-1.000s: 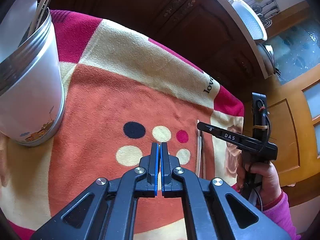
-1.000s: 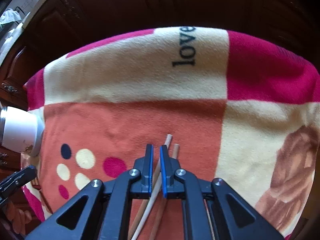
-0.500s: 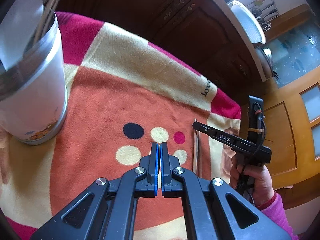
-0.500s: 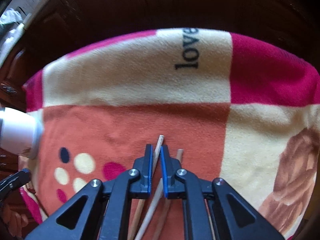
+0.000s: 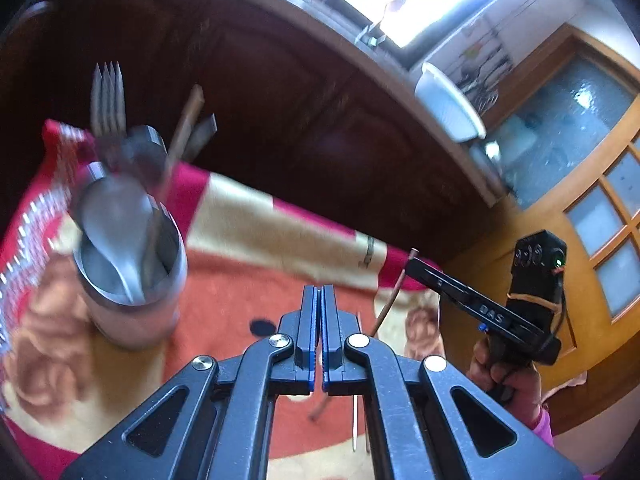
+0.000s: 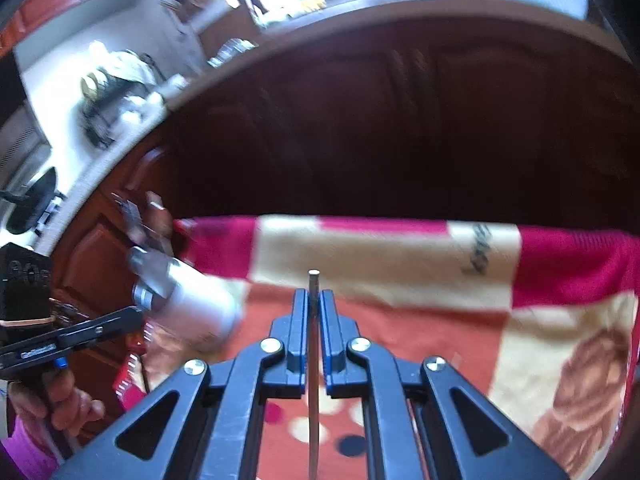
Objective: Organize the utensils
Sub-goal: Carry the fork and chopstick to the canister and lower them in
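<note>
Lifted off blanket [image 6: 400, 252]: chopstick [image 6: 313, 308] pinched in right tongs [image 6: 314, 300]; left tongs [image 5: 318, 300] pressed together, empty, near utensil holder [image 5: 132, 280].

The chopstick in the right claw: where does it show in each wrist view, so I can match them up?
Left wrist view: the chopstick slants at centre right, its top end pinched at the tip of the right claw.
Right wrist view: it runs straight up the centre of the picture between the fingers.
Shared landmark: the utensil cup, at left in both views.
</note>
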`<state>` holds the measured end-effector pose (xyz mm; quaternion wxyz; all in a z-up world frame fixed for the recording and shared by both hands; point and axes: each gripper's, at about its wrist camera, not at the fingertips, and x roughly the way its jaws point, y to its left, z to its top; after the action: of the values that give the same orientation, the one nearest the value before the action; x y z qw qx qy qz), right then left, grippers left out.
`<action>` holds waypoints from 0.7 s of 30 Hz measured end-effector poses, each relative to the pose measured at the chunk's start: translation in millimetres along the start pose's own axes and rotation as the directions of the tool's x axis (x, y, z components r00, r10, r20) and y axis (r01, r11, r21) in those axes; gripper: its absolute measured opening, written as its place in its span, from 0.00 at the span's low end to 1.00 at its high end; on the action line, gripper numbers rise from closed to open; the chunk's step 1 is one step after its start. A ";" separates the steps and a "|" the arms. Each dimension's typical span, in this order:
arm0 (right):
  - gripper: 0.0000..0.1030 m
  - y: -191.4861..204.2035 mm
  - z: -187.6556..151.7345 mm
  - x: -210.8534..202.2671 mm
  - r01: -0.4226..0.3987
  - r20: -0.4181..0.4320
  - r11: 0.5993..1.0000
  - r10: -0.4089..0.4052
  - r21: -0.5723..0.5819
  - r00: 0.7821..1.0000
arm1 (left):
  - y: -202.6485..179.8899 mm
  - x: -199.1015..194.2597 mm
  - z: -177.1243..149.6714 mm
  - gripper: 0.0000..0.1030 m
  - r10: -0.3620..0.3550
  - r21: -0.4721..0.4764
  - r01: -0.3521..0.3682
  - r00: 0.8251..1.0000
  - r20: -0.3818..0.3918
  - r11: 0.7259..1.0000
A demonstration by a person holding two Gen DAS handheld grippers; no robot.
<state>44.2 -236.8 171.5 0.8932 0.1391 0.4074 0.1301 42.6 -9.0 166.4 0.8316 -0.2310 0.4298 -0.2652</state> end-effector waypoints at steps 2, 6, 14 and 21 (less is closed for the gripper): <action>0.05 17.2 12.4 -12.6 -0.028 0.044 0.999 0.029 -0.025 0.999 | 3.1 -18.0 14.3 0.27 0.001 0.005 -0.001 0.998 0.055 1.000; 0.05 57.5 38.6 -27.1 -0.079 0.098 0.994 0.087 -0.078 0.991 | 16.8 -46.2 41.7 0.27 -0.003 -0.014 0.005 0.987 0.161 1.000; 0.05 127.7 92.8 -43.7 -0.103 0.147 0.974 0.134 -0.204 0.980 | 43.2 -58.3 77.7 0.27 -0.026 -0.023 0.034 0.961 0.277 0.999; 0.05 165.4 115.4 -44.4 -0.116 0.144 0.956 0.159 -0.270 0.977 | 70.0 -49.3 90.2 0.27 -0.048 -0.035 0.064 0.940 0.337 0.997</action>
<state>84.5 -115.2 333.4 0.9230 0.0591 0.3010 0.2325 111.0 89.3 200.0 0.8794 -0.3037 0.2809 -0.2357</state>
